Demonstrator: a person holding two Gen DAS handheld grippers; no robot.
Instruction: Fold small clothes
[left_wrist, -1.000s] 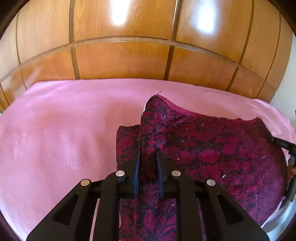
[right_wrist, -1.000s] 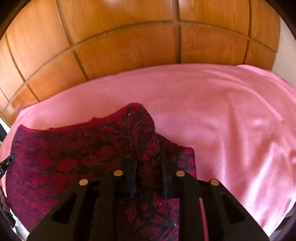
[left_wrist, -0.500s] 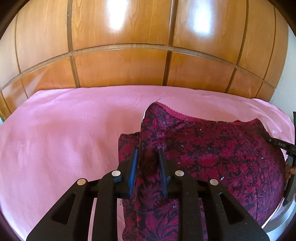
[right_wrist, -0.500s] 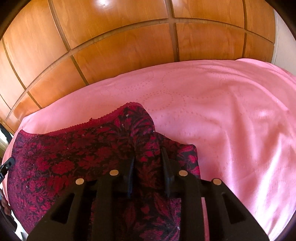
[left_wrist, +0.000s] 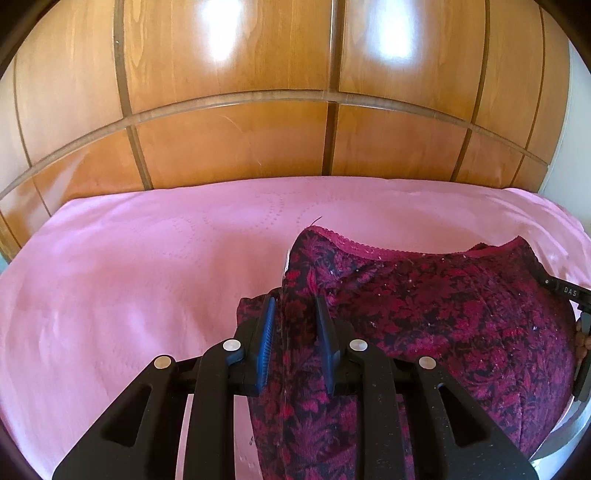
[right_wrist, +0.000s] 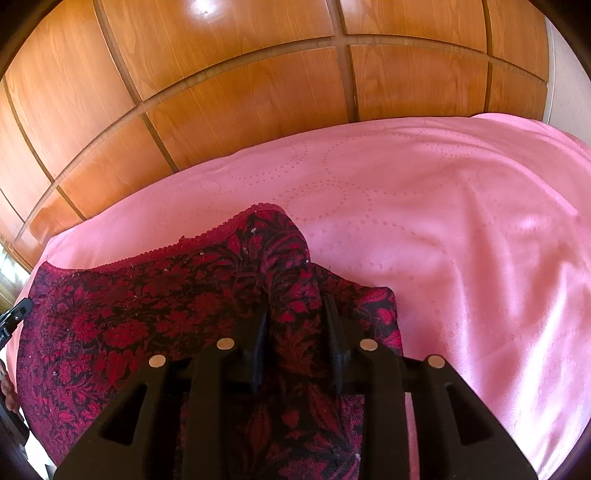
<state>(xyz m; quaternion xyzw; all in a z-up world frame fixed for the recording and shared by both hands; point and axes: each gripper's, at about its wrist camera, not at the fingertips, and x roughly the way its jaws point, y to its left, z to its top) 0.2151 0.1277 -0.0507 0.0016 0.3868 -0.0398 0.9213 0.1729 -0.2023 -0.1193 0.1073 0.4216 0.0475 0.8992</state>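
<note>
A dark red and black floral garment (left_wrist: 443, 325) with a lace-trimmed edge hangs stretched between my two grippers above a pink bed cover (left_wrist: 147, 277). My left gripper (left_wrist: 295, 310) is shut on the garment's left corner. My right gripper (right_wrist: 295, 306) is shut on the garment's (right_wrist: 129, 317) right corner. The lace edge runs along the top, and the cloth droops below the fingers. The right gripper's body shows at the right edge of the left wrist view (left_wrist: 576, 295).
The pink bed cover (right_wrist: 461, 240) spreads ahead and to both sides. A wooden panelled wall (left_wrist: 295, 92) rises just behind the bed, also in the right wrist view (right_wrist: 258, 92). The bed's near edge lies below the garment.
Both grippers have lifted with the garment and tilted up; more of the wooden wall shows. The grip on the cloth is unchanged.
</note>
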